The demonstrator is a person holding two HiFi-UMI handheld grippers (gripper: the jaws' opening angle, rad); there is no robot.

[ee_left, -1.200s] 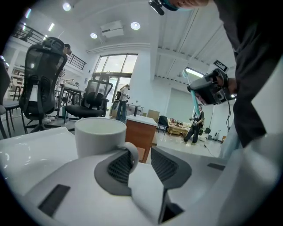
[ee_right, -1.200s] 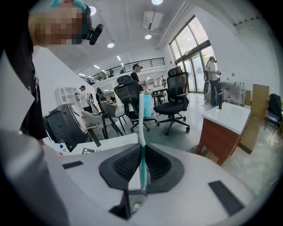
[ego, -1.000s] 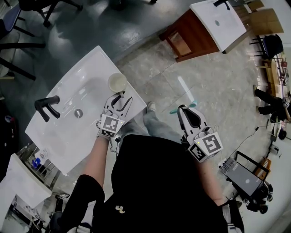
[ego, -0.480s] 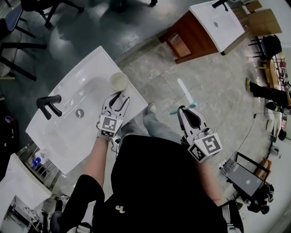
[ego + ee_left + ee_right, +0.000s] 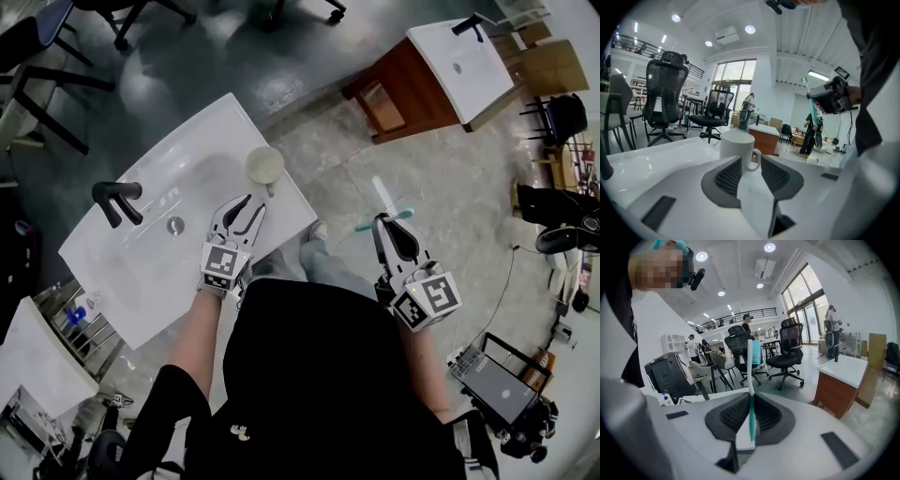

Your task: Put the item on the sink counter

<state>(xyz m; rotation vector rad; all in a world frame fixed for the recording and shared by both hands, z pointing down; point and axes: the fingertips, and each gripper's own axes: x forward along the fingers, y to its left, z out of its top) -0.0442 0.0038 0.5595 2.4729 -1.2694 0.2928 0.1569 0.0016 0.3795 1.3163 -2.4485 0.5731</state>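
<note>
A white mug [image 5: 265, 165] stands upright on the white sink counter [image 5: 141, 272], near its front right corner. My left gripper [image 5: 249, 204] hovers just short of it. Its jaws are closing, with nothing pressed between the pads. In the left gripper view the mug [image 5: 736, 145] stands just beyond the left gripper [image 5: 751, 164], its handle facing the tips. My right gripper [image 5: 383, 223] is off the counter, over the floor, shut on a teal and white toothbrush [image 5: 398, 215]. In the right gripper view the toothbrush [image 5: 751, 380] stands up between the pads of the right gripper [image 5: 751, 420].
A black faucet [image 5: 117, 200] and the drain [image 5: 175, 225] lie left of the mug. A second white sink on a brown cabinet [image 5: 412, 80] stands at the far right. Office chairs [image 5: 141, 14] stand behind the counter. My own legs are below the counter's front edge.
My left gripper, close to the mug's handle before, has drawn back a little and the mug stands free. The right gripper still holds the toothbrush in the same place.
</note>
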